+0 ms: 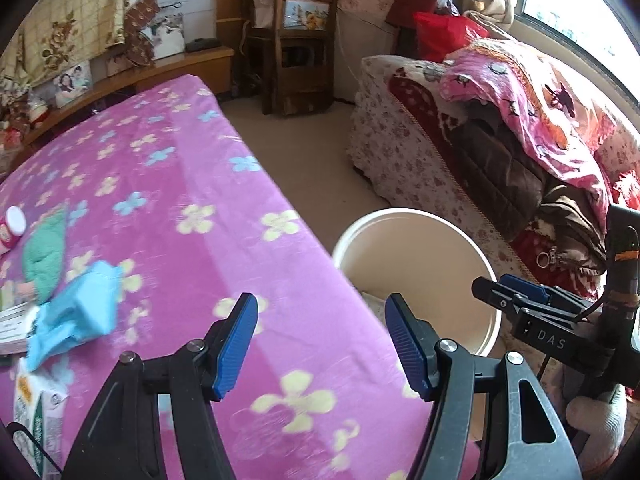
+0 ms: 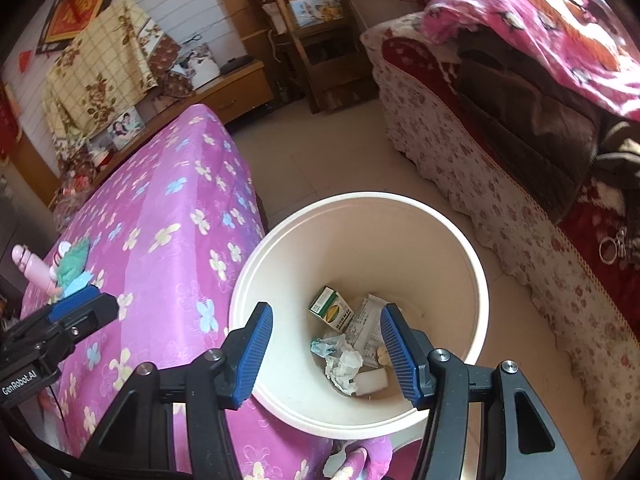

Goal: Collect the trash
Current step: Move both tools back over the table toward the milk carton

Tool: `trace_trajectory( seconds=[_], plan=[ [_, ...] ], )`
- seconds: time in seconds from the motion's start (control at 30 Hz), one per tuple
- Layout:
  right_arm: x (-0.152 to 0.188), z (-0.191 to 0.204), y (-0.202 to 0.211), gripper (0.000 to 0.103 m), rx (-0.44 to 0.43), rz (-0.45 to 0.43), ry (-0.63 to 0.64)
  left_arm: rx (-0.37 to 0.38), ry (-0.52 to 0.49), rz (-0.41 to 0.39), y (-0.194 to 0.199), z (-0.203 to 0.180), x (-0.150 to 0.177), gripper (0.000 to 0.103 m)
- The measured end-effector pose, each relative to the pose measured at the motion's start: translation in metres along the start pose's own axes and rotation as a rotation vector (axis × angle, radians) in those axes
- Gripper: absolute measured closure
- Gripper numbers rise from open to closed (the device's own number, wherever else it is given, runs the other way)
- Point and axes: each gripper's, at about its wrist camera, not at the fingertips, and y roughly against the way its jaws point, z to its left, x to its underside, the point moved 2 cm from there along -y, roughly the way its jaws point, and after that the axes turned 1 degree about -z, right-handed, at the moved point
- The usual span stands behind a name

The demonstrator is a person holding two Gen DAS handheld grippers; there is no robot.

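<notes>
A cream bucket (image 2: 440, 236) stands on the floor beside the table with the purple flowered cloth (image 2: 160, 208); it also shows in the left wrist view (image 1: 472, 252). Inside lie a green and yellow box (image 2: 331, 308), printed paper (image 2: 366, 330) and crumpled tissue (image 2: 342, 366). My right gripper (image 2: 326, 354) is open and empty above the bucket. My left gripper (image 1: 322, 346) is open and empty over the table's edge. On the table at the left lie a blue crumpled packet (image 1: 80, 312), a green cloth (image 1: 46, 256), a small pink bottle (image 1: 12, 228) and a printed wrapper (image 1: 36, 412).
A sofa with a floral cover and pink blankets (image 1: 520, 128) runs along the right. A wooden chair stack (image 1: 296, 40) stands at the back. A low wooden shelf (image 1: 160, 68) lines the wall behind the table. Tan floor lies between table and sofa.
</notes>
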Motion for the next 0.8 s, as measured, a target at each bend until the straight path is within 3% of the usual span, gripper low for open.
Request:
trace_trajectory(
  seconds=[0.4,0.8],
  plan=[
    [0.007,0.074,0.014,0.041,-0.139,0.014,0.099,-0.096,0.048,-0.045,0.055,0.060,0.032,0.036],
    [0.030,0.179,0.011,0.041,-0.243,0.064,0.266,-0.199,0.148,-0.047,0.108,0.156,0.082,0.034]
  ],
)
